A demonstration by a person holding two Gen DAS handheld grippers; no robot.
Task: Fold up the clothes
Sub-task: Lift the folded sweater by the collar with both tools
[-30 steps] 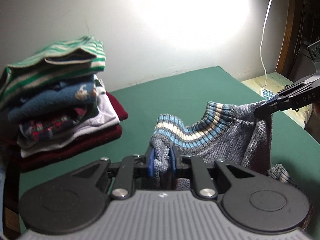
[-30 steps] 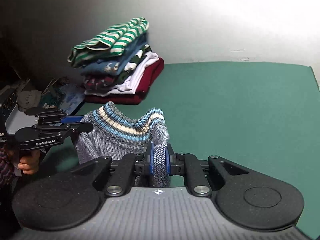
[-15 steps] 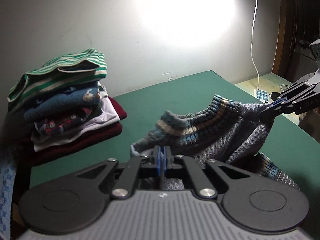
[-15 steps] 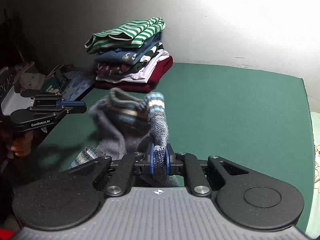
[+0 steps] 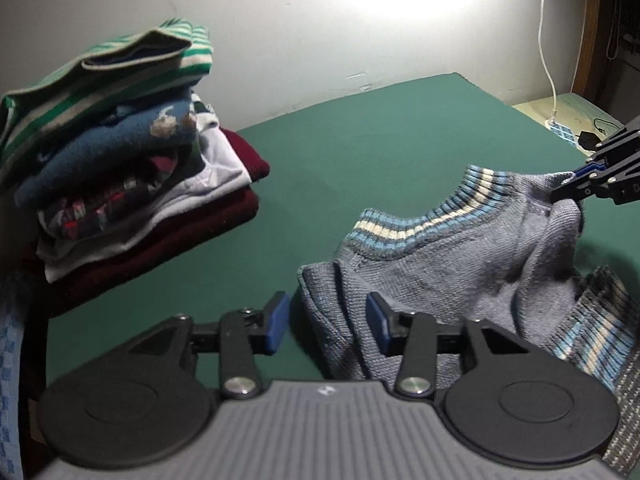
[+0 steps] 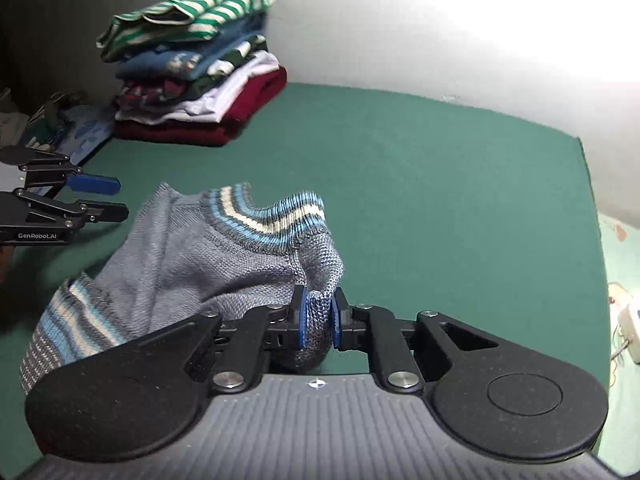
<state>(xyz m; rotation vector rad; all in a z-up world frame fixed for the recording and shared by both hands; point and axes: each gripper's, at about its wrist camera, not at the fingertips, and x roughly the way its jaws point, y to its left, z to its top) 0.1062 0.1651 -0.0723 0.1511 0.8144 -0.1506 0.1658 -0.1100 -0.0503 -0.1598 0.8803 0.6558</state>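
Grey knit sweater (image 5: 452, 276) slumped on green tabletop (image 5: 400, 140), shoulder between left gripper (image 5: 326, 322) jaws, which are spread, released. Right gripper (image 6: 318, 318) jaws clenched on other shoulder. Likely soft, floppy, stretchy, light; grip shoulder seams beside striped collar (image 6: 264, 216).

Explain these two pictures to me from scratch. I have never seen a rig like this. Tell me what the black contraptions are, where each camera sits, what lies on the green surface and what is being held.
There is no robot here: a person holds a two-finger clamp in each hand, each with a camera looking forward along its fingers. So every picture shows its own clamp at the bottom edge.

The left view shows the left gripper with its blue pads apart, holding nothing. The right view shows the right gripper pinched shut on a grey knitted sweater with a blue and cream striped collar.

The sweater lies rumpled on a green surface. A stack of folded clothes stands by the wall.
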